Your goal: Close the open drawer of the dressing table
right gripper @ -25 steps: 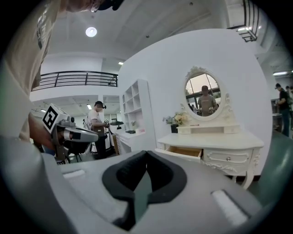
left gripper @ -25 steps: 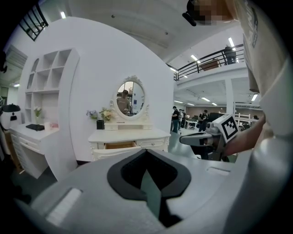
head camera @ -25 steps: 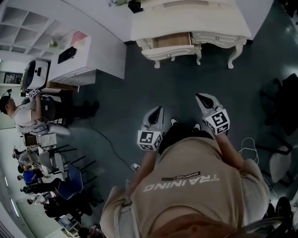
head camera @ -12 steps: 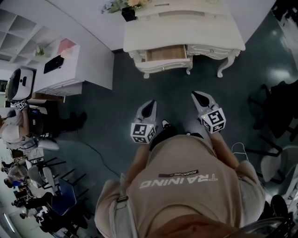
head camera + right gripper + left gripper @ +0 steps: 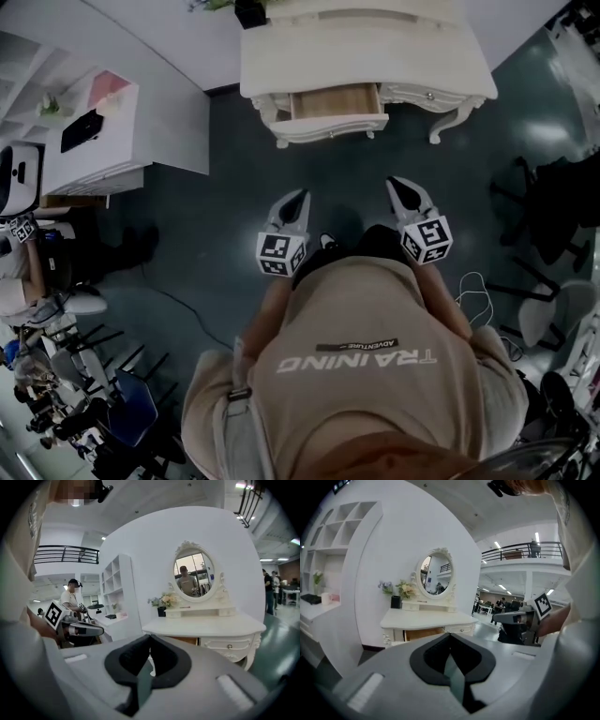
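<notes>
The white dressing table (image 5: 366, 42) stands against the wall ahead of me, its left drawer (image 5: 334, 101) pulled out so the wooden inside shows. My left gripper (image 5: 302, 195) and right gripper (image 5: 395, 182) are held side by side over the dark floor, well short of the table, both shut with nothing between the jaws. In the left gripper view the table (image 5: 426, 619) and its open drawer (image 5: 423, 633) lie beyond the closed tips (image 5: 450, 634). The right gripper view shows the table (image 5: 206, 629) beyond its shut tips (image 5: 150, 638), with the drawer mostly hidden behind them.
A white cabinet (image 5: 94, 131) stands to the left of the table. Dark chairs (image 5: 553, 202) sit at the right. A cable (image 5: 187, 305) runs over the floor at the left. People sit at desks at the far left. An oval mirror (image 5: 435, 573) and a flower vase (image 5: 249, 11) top the table.
The person has stepped toward the dressing table, which now sits closer and larger in the head view. Both grippers stay shut and side by side.
</notes>
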Demonstrator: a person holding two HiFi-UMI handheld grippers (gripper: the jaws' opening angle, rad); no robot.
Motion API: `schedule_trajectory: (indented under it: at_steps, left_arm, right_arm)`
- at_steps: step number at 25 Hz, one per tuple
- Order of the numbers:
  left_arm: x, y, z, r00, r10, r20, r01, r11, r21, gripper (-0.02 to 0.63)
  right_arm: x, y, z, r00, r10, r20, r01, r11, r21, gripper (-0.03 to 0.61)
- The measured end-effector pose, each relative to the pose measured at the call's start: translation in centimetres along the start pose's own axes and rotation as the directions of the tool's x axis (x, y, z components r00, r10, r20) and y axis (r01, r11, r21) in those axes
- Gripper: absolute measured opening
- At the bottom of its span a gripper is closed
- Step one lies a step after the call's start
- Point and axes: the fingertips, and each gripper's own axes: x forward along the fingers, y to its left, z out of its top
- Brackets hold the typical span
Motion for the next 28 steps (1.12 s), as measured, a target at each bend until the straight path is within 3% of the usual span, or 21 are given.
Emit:
schedule_trajectory:
  at_steps: [2, 8, 11, 15, 22, 28]
  left_arm:
    - [0.3, 1.1, 0.0, 1.000, -0.009, -0.006, 0.009, 0.999, -0.033, 0.006]
    - [3.4, 5.0, 0.2, 0.999, 0.014, -0.042, -0.015, 0.999, -0.032, 0.006]
    - [6.9, 5.2, 0.7, 0.998, 0.020, -0.066, -0.022, 0.999, -0.027, 0.006]
    - [12.0, 7.0, 2.8, 0.996, 0.026, -0.082, -0.028, 0.999, -0.015, 0.006]
    - [18.5, 9.5, 6.2, 0.991, 0.073, -0.109, -0.074, 0.997, -0.008, 0.006]
    - [22.2, 12.5, 7.4, 0.983, 0.129, -0.128, -0.136, 0.990, -0.042, 0.006]
  right_arm:
    - [0.6, 0.2, -0.7, 1.000, -0.003, -0.029, 0.003, 1.000, -0.008, 0.005]
    - [5.1, -1.9, -0.4, 0.999, -0.006, -0.041, 0.006, 1.000, -0.002, 0.005]
    - [7.7, -4.6, -0.3, 0.998, 0.002, -0.056, -0.006, 0.997, -0.071, 0.005]
    - [13.5, -6.9, 0.9, 0.992, 0.098, -0.080, -0.108, 0.986, -0.128, 0.005]
    - [21.2, -11.3, 5.0, 0.976, 0.210, -0.054, -0.214, 0.973, -0.086, 0.005]
    - [24.9, -14.7, 4.4, 0.954, 0.260, -0.146, -0.279, 0.952, -0.127, 0.005]
